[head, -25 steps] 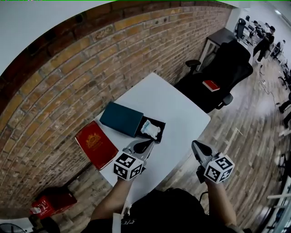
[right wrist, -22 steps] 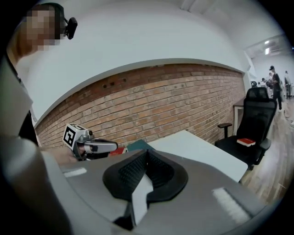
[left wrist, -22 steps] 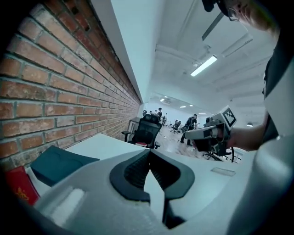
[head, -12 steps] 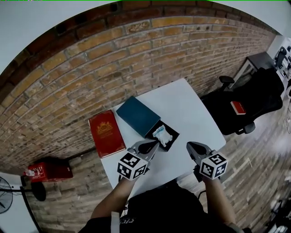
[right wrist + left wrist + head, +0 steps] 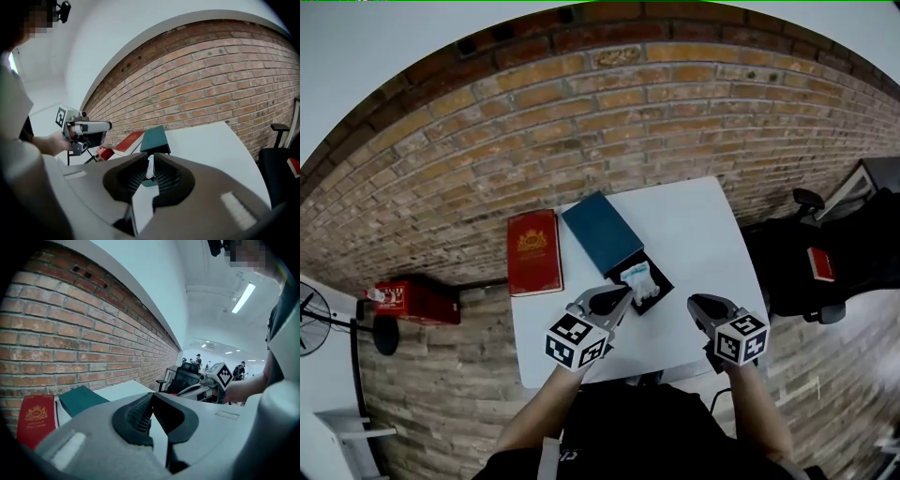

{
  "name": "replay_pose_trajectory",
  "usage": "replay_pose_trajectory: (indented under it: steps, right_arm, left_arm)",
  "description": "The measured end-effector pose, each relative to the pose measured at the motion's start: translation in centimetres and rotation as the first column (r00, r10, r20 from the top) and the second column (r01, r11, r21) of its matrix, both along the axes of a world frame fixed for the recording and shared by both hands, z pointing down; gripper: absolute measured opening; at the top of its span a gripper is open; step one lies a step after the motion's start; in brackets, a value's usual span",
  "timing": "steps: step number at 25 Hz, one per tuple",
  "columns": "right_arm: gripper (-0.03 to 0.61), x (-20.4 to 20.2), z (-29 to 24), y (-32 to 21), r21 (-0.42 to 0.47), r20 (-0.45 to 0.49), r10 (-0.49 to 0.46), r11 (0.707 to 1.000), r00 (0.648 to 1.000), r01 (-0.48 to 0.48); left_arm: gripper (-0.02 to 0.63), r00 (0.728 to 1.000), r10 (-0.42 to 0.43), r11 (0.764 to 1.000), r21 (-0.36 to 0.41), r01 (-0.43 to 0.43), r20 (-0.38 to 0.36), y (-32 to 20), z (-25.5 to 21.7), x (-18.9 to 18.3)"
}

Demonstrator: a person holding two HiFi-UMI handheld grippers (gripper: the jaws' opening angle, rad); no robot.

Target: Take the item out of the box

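Observation:
A black box tray lies open on the white table, with a white and pale-blue wrapped item in it. Its teal lid rests against the tray's far side. My left gripper hovers just short of the tray, its tips meeting with nothing held. My right gripper is over the table's near edge, to the right of the tray. Its jaws have just been opening and stand a narrow gap apart with nothing between them. Through the gap the item shows farther off.
A red book lies left of the teal lid at the table's edge. A brick wall runs behind the table. A black office chair stands right of it. A red box and a fan are on the floor, left.
The head view has swung, so the table now sits in the middle. My right gripper has come in from beside the table to over its near edge. My left gripper stays near the tray.

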State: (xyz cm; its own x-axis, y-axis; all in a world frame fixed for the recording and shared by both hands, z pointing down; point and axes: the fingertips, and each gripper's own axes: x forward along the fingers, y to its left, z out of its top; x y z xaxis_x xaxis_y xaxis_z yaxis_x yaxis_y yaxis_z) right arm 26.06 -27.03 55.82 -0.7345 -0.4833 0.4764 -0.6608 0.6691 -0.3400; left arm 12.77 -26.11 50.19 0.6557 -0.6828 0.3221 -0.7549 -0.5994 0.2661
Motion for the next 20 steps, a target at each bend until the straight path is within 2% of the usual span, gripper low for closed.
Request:
replay_pose_trajectory:
  steps: [5, 12, 16, 20]
  right_arm:
    - [0.057, -2.4, 1.2, -1.4, -0.004, -0.025, -0.07, 0.998, 0.997, 0.07]
    - [0.1, -8.1, 2.4, -2.1, -0.028, -0.063, -0.178, 0.984, 0.982, 0.176]
    - [0.12, -10.2, 5.2, -2.4, -0.064, -0.142, -0.224, 0.974, 0.964, 0.217]
    - [0.121, -10.9, 8.2, -3.8, -0.082, -0.239, -0.218, 0.975, 0.946, 0.204]
  left_arm:
    - [0.006, 0.998, -0.056, 0.998, 0.009, 0.056, 0.025, 0.8, -0.1, -1.8]
    - [0.006, 0.996, -0.091, 0.996, 0.02, 0.091, 0.002, 0.9, -0.3, -4.2]
    - [0.006, 0.995, -0.098, 0.995, 0.013, 0.099, -0.018, 0.9, 0.1, -5.3]
    - [0.006, 0.995, -0.098, 0.995, 0.006, 0.098, -0.033, 0.9, 0.6, -6.6]
